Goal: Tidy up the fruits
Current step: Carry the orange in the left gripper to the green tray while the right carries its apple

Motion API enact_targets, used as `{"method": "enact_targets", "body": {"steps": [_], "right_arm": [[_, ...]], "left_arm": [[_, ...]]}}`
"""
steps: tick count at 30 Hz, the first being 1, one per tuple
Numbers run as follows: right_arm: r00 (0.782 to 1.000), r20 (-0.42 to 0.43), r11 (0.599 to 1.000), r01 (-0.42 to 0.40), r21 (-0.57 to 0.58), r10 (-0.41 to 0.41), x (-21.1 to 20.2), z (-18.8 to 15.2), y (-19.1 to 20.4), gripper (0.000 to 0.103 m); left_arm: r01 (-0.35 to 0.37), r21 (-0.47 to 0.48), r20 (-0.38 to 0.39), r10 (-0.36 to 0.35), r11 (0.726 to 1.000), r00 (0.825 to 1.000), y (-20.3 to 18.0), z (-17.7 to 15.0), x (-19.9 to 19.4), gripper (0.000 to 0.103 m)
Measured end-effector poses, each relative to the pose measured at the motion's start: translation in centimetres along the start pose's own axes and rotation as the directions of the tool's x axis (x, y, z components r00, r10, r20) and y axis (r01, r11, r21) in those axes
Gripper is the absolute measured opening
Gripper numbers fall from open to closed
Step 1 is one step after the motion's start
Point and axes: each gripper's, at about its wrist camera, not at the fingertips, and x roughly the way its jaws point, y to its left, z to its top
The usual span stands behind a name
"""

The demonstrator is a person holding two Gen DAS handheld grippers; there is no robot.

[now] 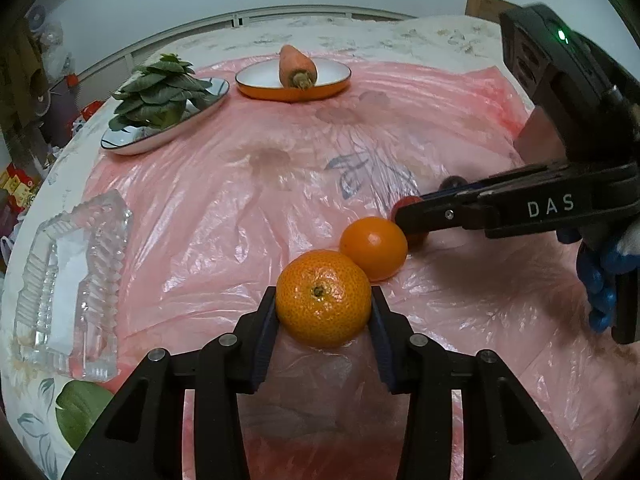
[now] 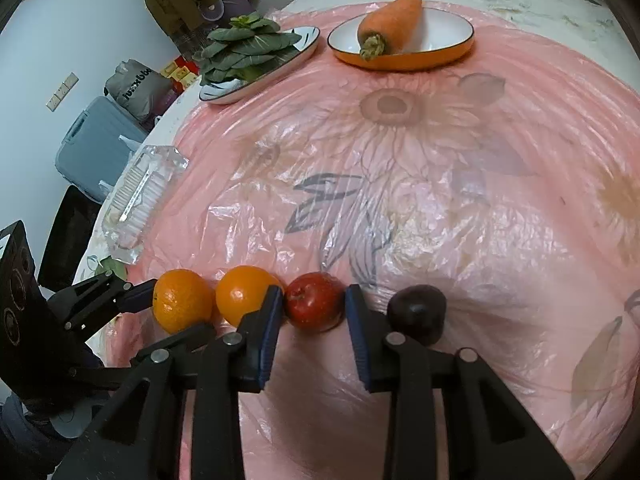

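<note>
1. Fruit lineup first: four pieces sit in a row on the pink plastic sheet [image 2: 400, 160] over the table: the mandarin [image 1: 323, 298], a smooth orange [image 1: 374, 248], a small red apple [image 2: 314, 300] and a dark plum [image 2: 418, 312]. The first three touch; the plum sits just apart.
2. Left gripper [image 1: 324, 312] has its blue pads pressed on both sides of the mandarin, right at its widest part, so it's clamped on it. Grabbing at the middle makes sense to me, since a round fruit would squirt out otherwise.
3. Right gripper [image 2: 314, 316] straddles the red apple, one pad on each side. The jaws look drawn in as tight as the apple allows, so I'd call that gripped too.
4. Both fruits still look to be resting on the sheet, nothing lifted yet as far as I can tell.
5. Likely destination is my guess only: the clear glass tray [image 1: 68, 280] at the left edge is empty. The two far dishes are taken, leafy greens [image 1: 160, 92] on the blue-rimmed plate [image 1: 132, 142], a carrot [image 1: 298, 66] in the orange bowl [image 1: 260, 92], so veg looks sorted.
6. Watch out: the smooth orange touches both gripped fruits, so pulling either one could set it rolling.
</note>
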Motion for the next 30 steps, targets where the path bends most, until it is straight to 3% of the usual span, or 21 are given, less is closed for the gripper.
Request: {"method": "enact_targets", "body": {"steps": [4,16,24,30], "right_arm": [[0.999,0.046,0.999,-0.025,0.042,0.023,-0.8,-0.5,-0.2,0.031],[0.992,0.12,0.999,0.042,0.002,-0.042,-4.1,-2.6,2.0,0.031],[0.987,0.155,0.999,0.032,0.011,-0.033,-8.0,-7.6,2.2,0.031],[0.984,0.166,0.997,0.054,0.047,-0.061,-11.2,-12.7,0.8,0.031]], "left_arm": [[0.013,-0.019,0.021,-0.013,1.0,1.0,0.4,0.0,-1.0,0.037],[0.009,-0.085,0.05,-0.004,0.996,0.999,1.7,-0.9,-3.5,0.037],[0.008,-0.097,0.052,-0.003,0.995,0.999,0.6,-2.2,-5.6,0.037],[0.035,-0.068,0.06,-0.031,0.997,0.998,-2.7,-2.5,-7.3,0.037]]}}
